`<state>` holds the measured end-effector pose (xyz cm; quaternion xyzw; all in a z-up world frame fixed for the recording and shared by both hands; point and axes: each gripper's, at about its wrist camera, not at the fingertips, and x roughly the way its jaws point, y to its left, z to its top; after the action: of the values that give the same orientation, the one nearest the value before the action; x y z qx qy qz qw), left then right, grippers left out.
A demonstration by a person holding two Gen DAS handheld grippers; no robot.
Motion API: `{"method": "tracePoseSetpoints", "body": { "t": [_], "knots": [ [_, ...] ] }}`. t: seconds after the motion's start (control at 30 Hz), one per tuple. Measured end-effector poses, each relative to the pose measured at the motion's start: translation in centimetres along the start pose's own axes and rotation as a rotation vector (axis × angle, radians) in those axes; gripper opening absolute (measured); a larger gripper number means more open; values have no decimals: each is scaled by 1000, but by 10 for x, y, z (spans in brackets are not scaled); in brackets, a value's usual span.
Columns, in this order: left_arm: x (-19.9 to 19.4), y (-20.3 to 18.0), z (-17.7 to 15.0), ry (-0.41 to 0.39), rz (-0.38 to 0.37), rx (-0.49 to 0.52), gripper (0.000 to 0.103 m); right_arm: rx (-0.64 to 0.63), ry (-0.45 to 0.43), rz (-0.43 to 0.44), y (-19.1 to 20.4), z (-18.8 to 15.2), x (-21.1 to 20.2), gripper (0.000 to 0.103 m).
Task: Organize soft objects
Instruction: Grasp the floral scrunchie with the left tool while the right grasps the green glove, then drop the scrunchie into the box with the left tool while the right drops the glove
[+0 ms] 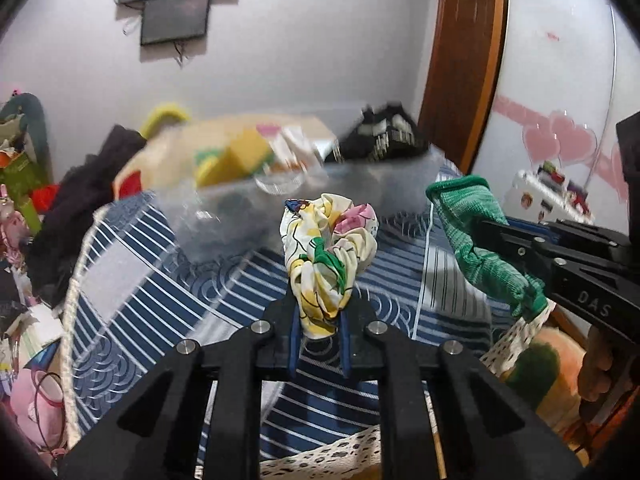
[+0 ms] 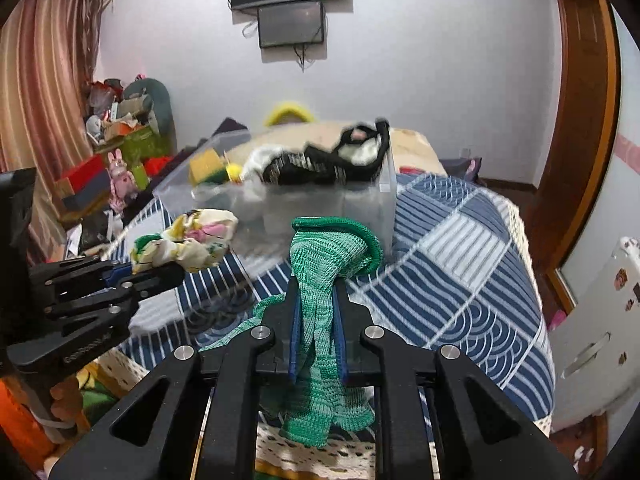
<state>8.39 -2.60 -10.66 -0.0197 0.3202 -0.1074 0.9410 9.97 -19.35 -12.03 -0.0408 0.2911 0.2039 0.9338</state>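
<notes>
My left gripper (image 1: 322, 300) is shut on a crumpled floral cloth (image 1: 328, 248), white with yellow, pink and green, held above the bed. It also shows at the left of the right wrist view (image 2: 192, 244). My right gripper (image 2: 316, 296) is shut on a green knitted glove (image 2: 320, 280) that hangs down between the fingers; the glove also shows in the left wrist view (image 1: 480, 240). A clear plastic bin (image 2: 384, 216) stands ahead on the bed, holding a yellow sponge (image 2: 204, 168) and black and white soft items (image 2: 332, 160).
The bed has a blue and white patterned cover (image 2: 460, 264) with a lace edge. Cluttered boxes and toys (image 2: 116, 148) stand at the left. A wooden door frame (image 2: 580, 120) and a white fridge (image 2: 600, 320) are at the right.
</notes>
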Motion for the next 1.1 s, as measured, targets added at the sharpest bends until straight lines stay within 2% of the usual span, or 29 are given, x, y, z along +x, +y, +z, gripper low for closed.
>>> {"method": "tracePoseSetpoints", "body": {
  "t": [0.3,0.6,0.87,1.1],
  "knots": [
    [-43,21,27,-135,51,-53,15,-26,-129,6,7,42,-12,12],
    [-42,45,55,-203,117,-90,16,-68,-186,-9,18,73,3,12],
    [-7,67,75,-172,145,-128,16,-74,-168,-1,30,88,36,12],
    [32,80,81,-98,113,-145,16,-103,-73,-3,42,87,78,12]
  ]
}}
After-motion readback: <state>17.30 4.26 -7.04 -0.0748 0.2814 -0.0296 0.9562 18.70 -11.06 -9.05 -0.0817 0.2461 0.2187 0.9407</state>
